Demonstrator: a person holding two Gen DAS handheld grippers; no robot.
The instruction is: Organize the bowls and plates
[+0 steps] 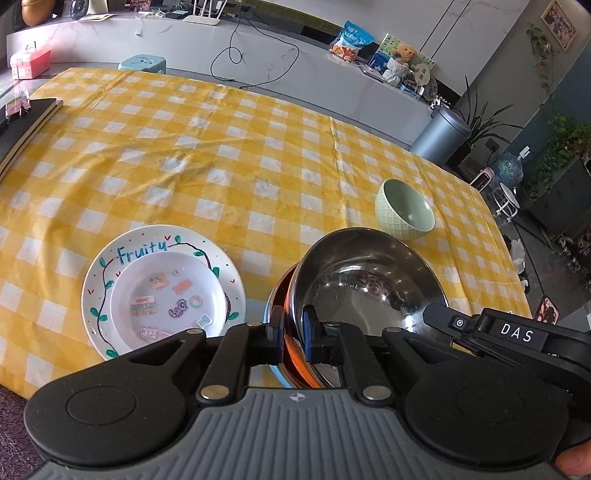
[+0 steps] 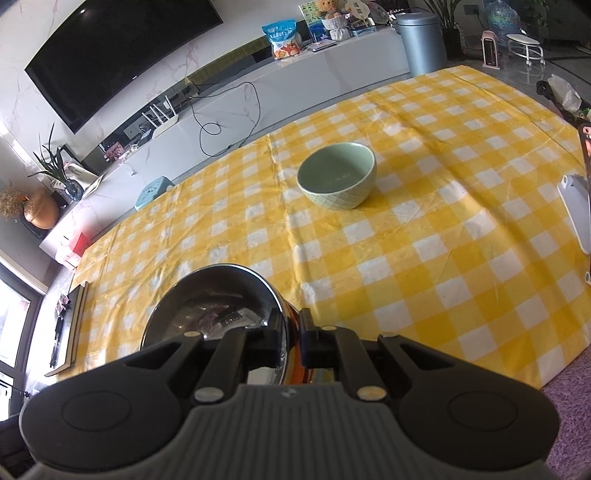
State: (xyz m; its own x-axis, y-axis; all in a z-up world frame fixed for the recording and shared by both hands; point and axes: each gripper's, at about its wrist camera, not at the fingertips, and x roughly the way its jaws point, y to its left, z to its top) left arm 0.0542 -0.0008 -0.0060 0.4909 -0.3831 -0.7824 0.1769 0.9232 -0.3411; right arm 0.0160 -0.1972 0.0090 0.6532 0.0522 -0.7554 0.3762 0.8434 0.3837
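Bench (image 2: pixel 461 236) covered in a yellow-and-white checked cloth, creased along its folds. Behind it, a long low white marble-look cabinet (image 2: pixel 303 74) runs along the wall. Black television (image 2: pixel 118 51) mounted on a pale marbled wall above the cabinet. On the cabinet: white router (image 2: pixel 160 116) with a trailing black cable, blue snack bag (image 2: pixel 283 38), teddy bear (image 1: pixel 404 53). Grey cylindrical bin (image 2: pixel 424 42) on the floor at the cabinet's end. Pale blue stool (image 1: pixel 142 62) beyond the bench. Leafy potted plants (image 1: pixel 561 147) at one side. Framed picture (image 1: pixel 558 24) on the wall. Purple rug (image 2: pixel 569 398) on the floor. Daylight, bright.
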